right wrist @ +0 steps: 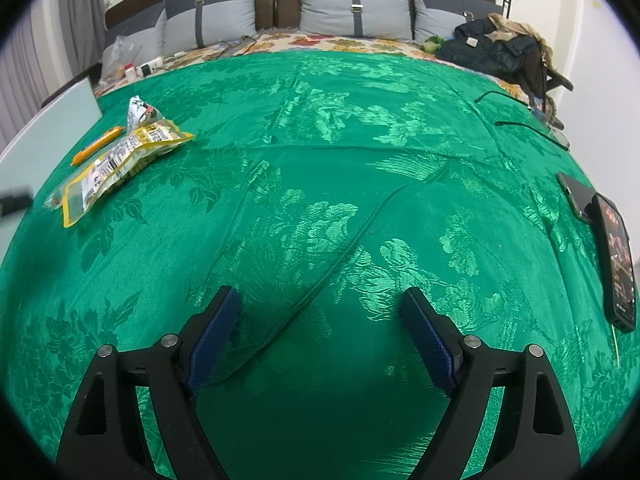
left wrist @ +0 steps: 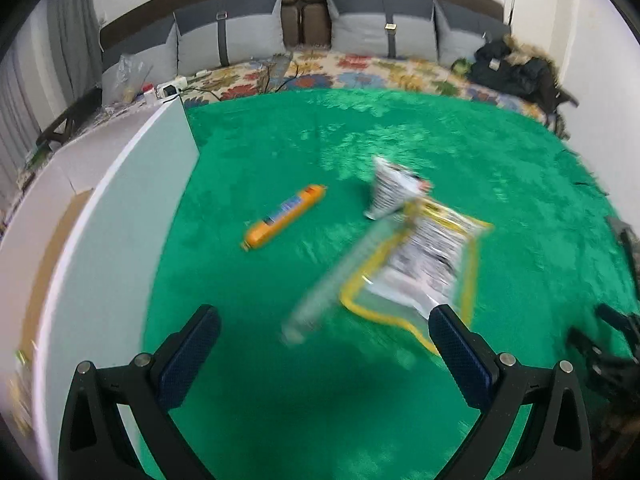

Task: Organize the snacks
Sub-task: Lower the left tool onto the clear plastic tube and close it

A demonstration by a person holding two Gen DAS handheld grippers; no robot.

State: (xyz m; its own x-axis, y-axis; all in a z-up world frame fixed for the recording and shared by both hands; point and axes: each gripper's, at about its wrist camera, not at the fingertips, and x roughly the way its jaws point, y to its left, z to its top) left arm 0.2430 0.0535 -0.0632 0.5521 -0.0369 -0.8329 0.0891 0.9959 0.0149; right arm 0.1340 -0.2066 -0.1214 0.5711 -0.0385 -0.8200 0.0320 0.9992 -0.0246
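Note:
Three snacks lie together on the green bedspread (right wrist: pixel 320 184). They are an orange sausage stick (left wrist: pixel 284 216), a white and black pouch (left wrist: pixel 394 192) and a yellow-edged bag (left wrist: pixel 424 264) with a clear end, blurred in the left wrist view. My left gripper (left wrist: pixel 324 332) hangs open above the cloth just short of the yellow-edged bag, with nothing between its fingers. In the right wrist view the same yellow-edged bag (right wrist: pixel 120 160), sausage stick (right wrist: pixel 96 146) and pouch (right wrist: pixel 140 114) lie far off at the upper left. My right gripper (right wrist: pixel 322 308) stands wide open over bare cloth.
A white box (left wrist: pixel 120 240) with a brown cardboard inside stands along the left, close to my left gripper. Two phones (right wrist: pixel 616 264) and thin black cables (right wrist: pixel 520 124) lie at the right edge of the bed. A black jacket (right wrist: pixel 500 52) and grey pillows (right wrist: pixel 352 12) are at the back.

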